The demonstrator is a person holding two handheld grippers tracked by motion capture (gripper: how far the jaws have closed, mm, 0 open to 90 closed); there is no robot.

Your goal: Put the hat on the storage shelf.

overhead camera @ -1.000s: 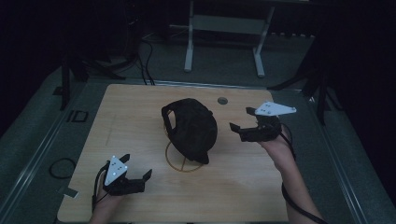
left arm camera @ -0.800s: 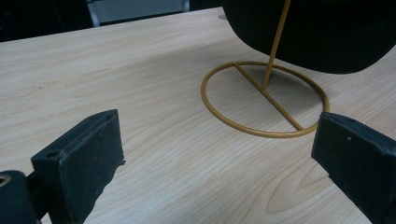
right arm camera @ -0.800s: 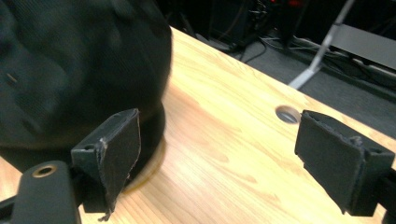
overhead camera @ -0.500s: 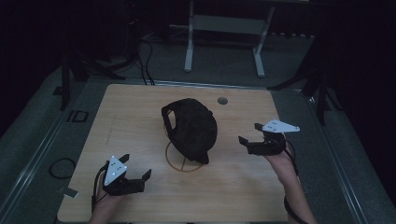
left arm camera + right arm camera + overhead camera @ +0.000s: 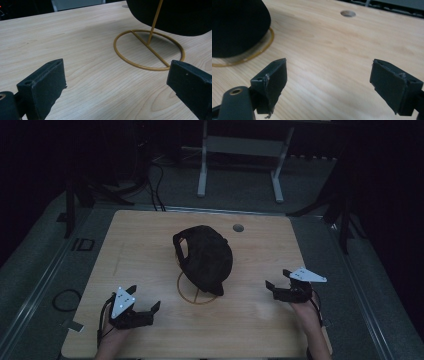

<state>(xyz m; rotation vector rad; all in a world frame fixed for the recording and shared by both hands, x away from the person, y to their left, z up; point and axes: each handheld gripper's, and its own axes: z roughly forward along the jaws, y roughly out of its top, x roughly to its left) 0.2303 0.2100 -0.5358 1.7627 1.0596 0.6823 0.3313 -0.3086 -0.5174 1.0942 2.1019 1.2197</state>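
A black cap [image 5: 205,257] sits on a gold wire stand [image 5: 196,293] at the centre of the frame in the high view, on the pale wood worktop [image 5: 250,320]. The step in hand looks finished or paused: the cap rests on the stand and neither gripper touches it. The left gripper [image 5: 150,310] lies at the lower left of the frame, well apart from the stand's ring, its jaws spread wide with nothing between them; its own view shows the ring [image 5: 150,50] and upright rod beyond the jaws, the cap's underside [image 5: 175,15] at the upper right. The right gripper [image 5: 272,287] sits at the lower right of the frame, jaws also spread and empty, with the cap [image 5: 237,27] at the upper left of its own view and a round hole [image 5: 348,13] in the worktop at the top

Any next move on the cap would call for a reach back toward the centre and a closing pinch on its fabric

Compared with 1 s ago, the right gripper has dropped from beside the cap toward the lower right, while the left one has stayed put
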